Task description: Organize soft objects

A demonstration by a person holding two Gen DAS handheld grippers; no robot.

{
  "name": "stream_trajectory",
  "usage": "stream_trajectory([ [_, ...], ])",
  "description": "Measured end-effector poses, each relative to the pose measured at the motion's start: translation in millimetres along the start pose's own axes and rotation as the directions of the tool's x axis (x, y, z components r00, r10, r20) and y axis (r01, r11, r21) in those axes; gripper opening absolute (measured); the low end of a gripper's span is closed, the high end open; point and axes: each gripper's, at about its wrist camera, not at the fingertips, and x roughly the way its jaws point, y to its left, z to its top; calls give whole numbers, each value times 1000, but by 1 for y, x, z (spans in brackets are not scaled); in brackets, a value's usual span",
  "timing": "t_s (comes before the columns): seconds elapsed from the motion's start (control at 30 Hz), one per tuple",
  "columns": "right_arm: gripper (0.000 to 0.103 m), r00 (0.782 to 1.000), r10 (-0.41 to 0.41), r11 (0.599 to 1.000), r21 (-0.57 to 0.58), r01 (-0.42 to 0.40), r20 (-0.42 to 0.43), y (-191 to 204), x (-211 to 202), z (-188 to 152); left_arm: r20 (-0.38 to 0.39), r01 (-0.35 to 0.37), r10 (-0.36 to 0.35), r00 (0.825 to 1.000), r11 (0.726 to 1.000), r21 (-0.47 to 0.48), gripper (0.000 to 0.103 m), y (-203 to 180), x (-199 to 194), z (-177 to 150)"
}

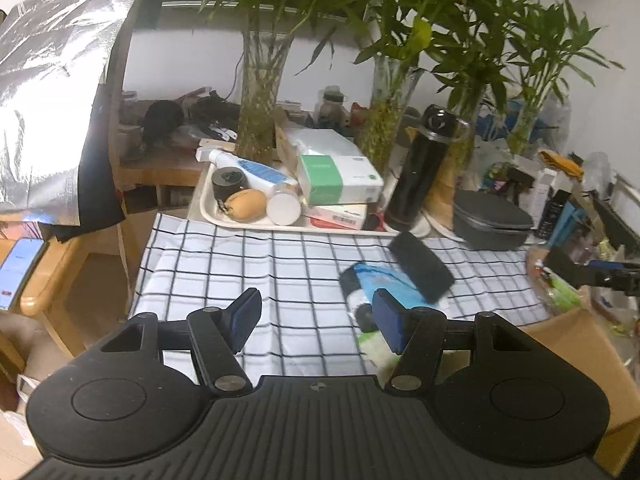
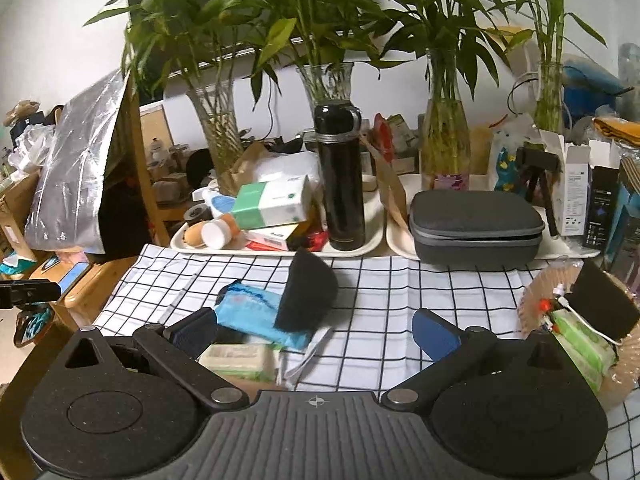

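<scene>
A black sponge (image 2: 306,294) is seen resting tilted on a blue pouch (image 2: 256,314) on the checked cloth (image 1: 248,264) of the worktop, w/ a green-white pack (image 2: 236,360) just at 6 o'clock of them. Left tool (image 1: 316,316) is held released, nothing btwn its pads; the pile lies at its 2 o'clock. Right tool (image 2: 316,334) is likewise spread wide, empty; the pile is at its 10 o'clock.

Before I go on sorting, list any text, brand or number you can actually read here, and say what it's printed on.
None can be read.
Green-and-white box: printing too small and blurred.
Red-and-white box: barcode-like marks, unreadable.
White tube: blue label, blurred.
White carton: small print, unreadable.
Phone screen: content too blurred.
Blue packet: motion-blurred.
</scene>
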Motion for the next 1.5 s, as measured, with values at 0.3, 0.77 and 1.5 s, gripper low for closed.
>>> stream_trajectory([
  [0.3,103,1000,-13,1000,14,14,-22,-20,26,6,0,-18,18,1000,999,-26,60,14,39,1],
  [0.77,102,992,43,999,30,-40,-122,-39,80,10,-20,-18,16,1000,995,-98,60,36,64,-27],
  [1.5,40,843,345,928,288,-238,-414,-57,204,-16,-40,-40,38,998,998,-56,60,36,77,-30],
])
